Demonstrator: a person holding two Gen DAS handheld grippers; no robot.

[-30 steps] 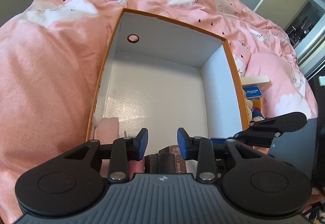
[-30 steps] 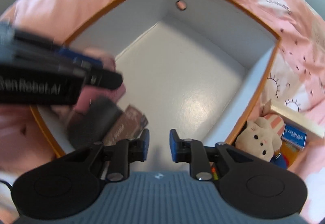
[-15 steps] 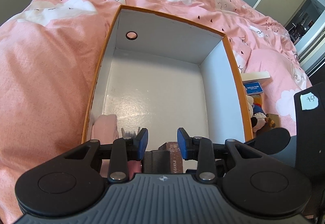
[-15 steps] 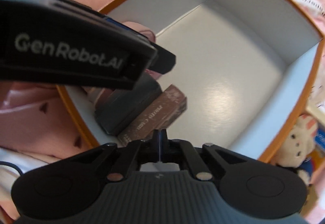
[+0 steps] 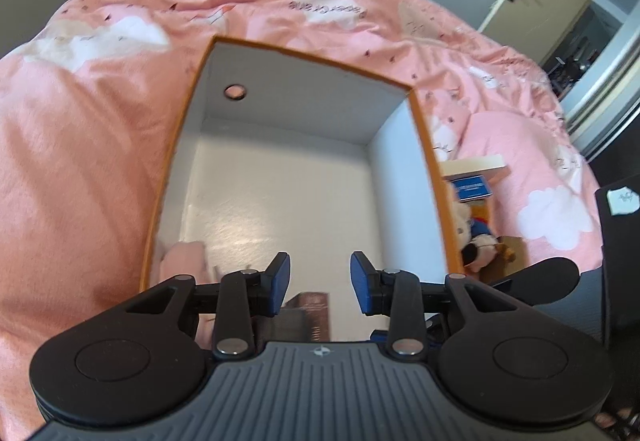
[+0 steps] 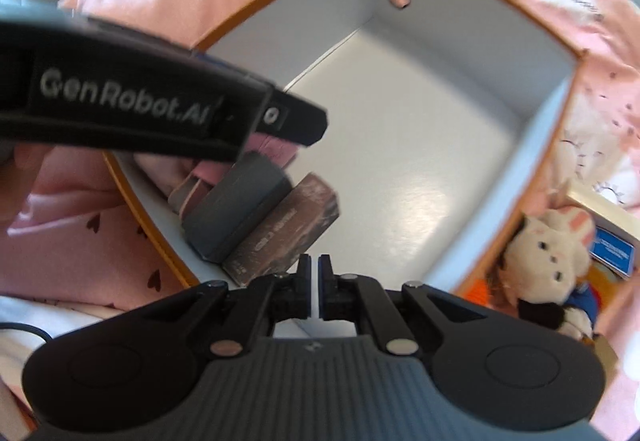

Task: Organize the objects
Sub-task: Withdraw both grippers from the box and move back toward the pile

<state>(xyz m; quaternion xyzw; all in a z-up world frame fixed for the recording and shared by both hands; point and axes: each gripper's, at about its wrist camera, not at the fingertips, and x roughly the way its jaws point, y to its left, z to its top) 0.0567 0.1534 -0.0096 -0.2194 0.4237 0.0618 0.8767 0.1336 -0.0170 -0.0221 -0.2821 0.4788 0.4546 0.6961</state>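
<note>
One box (image 6: 532,145), two small cartons (image 6: 280,233), perhaps two plush toys (image 6: 548,241).

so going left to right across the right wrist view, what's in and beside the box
pink cloth → grey box → brown box → bare white box floor → orange box rim → plush rabbit → blue card

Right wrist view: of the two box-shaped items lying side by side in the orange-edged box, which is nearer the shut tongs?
The brown box with printed lettering; the plain dark grey box lies beyond it.
</note>
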